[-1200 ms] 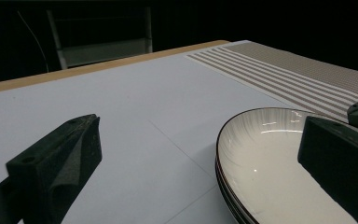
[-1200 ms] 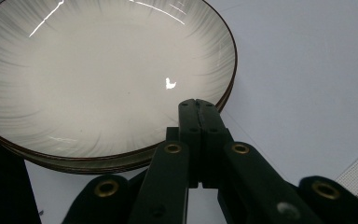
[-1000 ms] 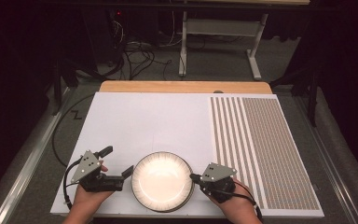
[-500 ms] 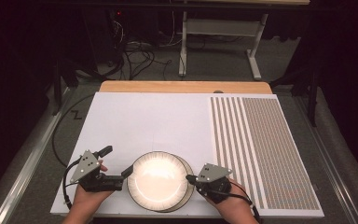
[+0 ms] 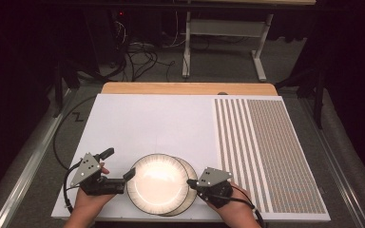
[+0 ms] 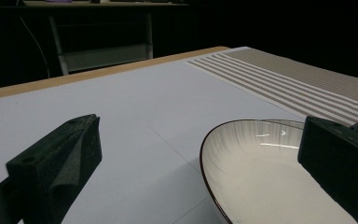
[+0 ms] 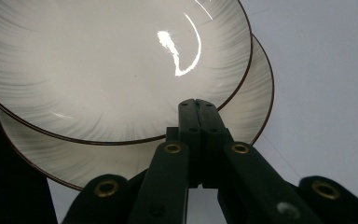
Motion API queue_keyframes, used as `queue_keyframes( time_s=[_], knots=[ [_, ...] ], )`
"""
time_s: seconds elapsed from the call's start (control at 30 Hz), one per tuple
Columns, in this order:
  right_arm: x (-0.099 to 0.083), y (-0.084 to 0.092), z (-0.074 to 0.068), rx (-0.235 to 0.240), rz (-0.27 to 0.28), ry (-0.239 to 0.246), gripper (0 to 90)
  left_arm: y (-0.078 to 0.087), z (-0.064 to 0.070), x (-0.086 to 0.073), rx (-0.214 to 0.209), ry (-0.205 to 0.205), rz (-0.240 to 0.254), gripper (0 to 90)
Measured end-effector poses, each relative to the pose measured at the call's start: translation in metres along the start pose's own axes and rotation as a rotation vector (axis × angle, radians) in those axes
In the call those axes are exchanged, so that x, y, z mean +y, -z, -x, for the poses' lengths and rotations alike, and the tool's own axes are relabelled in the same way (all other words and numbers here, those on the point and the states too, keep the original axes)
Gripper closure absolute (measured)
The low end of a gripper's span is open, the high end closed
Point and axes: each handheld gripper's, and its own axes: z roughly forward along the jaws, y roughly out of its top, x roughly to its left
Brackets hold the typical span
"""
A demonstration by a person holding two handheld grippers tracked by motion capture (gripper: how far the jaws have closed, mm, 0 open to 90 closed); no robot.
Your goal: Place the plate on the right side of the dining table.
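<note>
- No brand, label or writing can be read on the plates, the grippers or the sheets.
- Two stacked plates sit at the lower middle of the high view: the top plate (image 5: pixel 158 183) is slid a little left, so the bottom plate (image 5: pixel 190 195) peeks out at its right and lower edge. Both are pale with a thin dark rim.
- The left gripper (image 5: pixel 120 167) has its jaws spread wide, one at the top plate's left rim.
- The right gripper (image 5: pixel 191 183) has its jaws pressed together, their tip at the top plate's rim, over the bottom plate.
- The counter (image 5: pixel 185 89) is wood, covered by a white sheet (image 5: pixel 152 123); a striped mat (image 5: pixel 266 142) fills its right side.
- The room behind is dark, with cables (image 5: pixel 138 52) on the floor and a white metal frame (image 5: pixel 223 28) at the upper middle.
</note>
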Motion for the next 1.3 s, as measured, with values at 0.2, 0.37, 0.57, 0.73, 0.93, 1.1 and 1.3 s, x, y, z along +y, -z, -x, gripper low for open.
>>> queue_keyframes(
  time_s=[0.2, 0.37, 0.57, 0.73, 0.93, 1.1, 1.3],
  knots=[
    [-0.0002, -0.0002, -0.0002, 0.002, -0.001, -0.003, 90.0, 0.0004, 0.0001, 0.0003, -0.001, 0.006, -0.001, 0.1],
    [-0.0001, -0.0002, -0.0002, 0.002, -0.001, -0.003, 90.0, 0.0005, 0.001, 0.0006, -0.003, 0.004, 0.0, 0.1],
    [-0.0002, -0.0003, 0.0, 0.003, 0.001, -0.006, 90.0, 0.0014, -0.0004, 0.001, 0.0, 0.007, 0.003, 0.1],
    [-0.0001, -0.0009, -0.0003, 0.005, 0.0, -0.005, 90.0, 0.0018, -0.0007, 0.0012, 0.001, 0.011, 0.007, 0.1],
    [0.0, -0.0009, 0.0001, 0.005, -0.001, -0.007, 90.0, 0.0023, -0.0008, 0.0016, 0.0, 0.01, 0.009, 0.0],
    [-0.0002, -0.001, 0.0001, 0.006, 0.0, -0.008, 90.0, 0.0026, -0.0008, 0.0019, 0.0, 0.01, 0.011, 0.1],
    [-0.0004, -0.0011, 0.0003, 0.008, 0.002, -0.013, 90.0, 0.0026, -0.001, 0.002, 0.001, 0.008, 0.011, 0.1]
  ],
)
